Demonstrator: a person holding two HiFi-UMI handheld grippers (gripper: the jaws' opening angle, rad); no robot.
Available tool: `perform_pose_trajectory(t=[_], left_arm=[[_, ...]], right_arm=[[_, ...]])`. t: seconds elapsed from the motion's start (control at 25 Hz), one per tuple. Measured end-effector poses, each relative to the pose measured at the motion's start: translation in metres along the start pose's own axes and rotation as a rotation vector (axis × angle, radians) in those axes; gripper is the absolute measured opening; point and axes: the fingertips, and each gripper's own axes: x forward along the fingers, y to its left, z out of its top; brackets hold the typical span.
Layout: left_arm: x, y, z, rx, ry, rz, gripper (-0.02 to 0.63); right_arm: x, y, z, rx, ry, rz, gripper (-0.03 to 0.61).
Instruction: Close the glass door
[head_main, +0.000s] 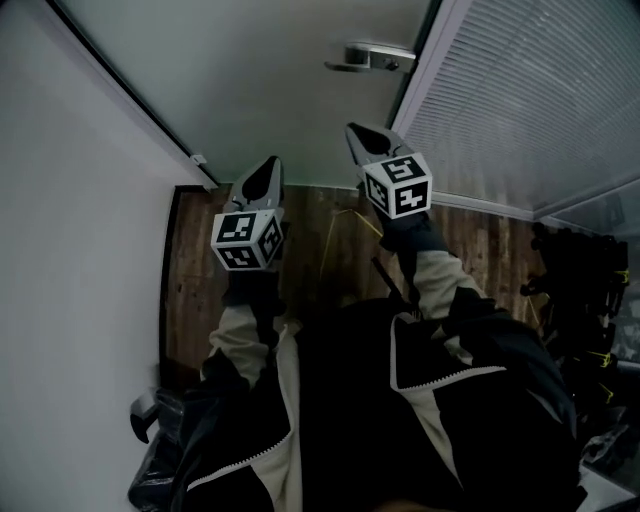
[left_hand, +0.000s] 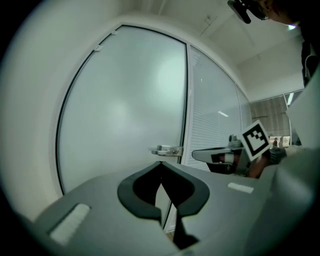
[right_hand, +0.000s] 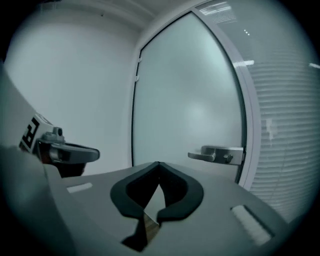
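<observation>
Glass door (head_main: 260, 70), frosted and edged with a dark seal, fills the 12 o'clock part of the head view. Its handle-side edge lies along the white frame of a partition with slatted blinds (head_main: 540, 100) at 2 o'clock; whether it is latched I cannot tell. A metal lever handle (head_main: 372, 58) sits on the door near that edge, at about 1 o'clock. A plain white wall (head_main: 70, 250) runs down the 9 o'clock side, and wooden floor (head_main: 330, 250) shows below the door.

Both tools are raised in front of the door, touching neither it nor the handle. The left hand-held gripper (head_main: 272, 162) is at 11 o'clock, with its jaws together and nothing between them. The right hand-held gripper (head_main: 353, 130) is at about 12 o'clock, just below the handle; it too is closed and empty. From its own view, the handle is at 3 o'clock and the left tool at 9 o'clock. The two are near each other but apart.
</observation>
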Motion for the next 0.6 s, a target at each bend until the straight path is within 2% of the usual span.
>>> perform_pose_trajectory(t=[0.12,0.36,0.6], left_arm=[[0.008,-0.007,0.001,0.002,-0.007,-0.029,0.003],[0.016,-0.034,-0.005,-0.013,-0.002,-0.097,0.003],[0.018,-0.052,-0.006,-0.006,0.008,-0.15,0.003]], right_arm=[[-0.024,0.02,-0.009,0.04,0.003,-0.003,0.003],[-0.06,0.005,-0.023,0.057,0.042,-0.112,0.002],[-0.079,0.008,-0.028,0.06,0.037,-0.149,0.002]])
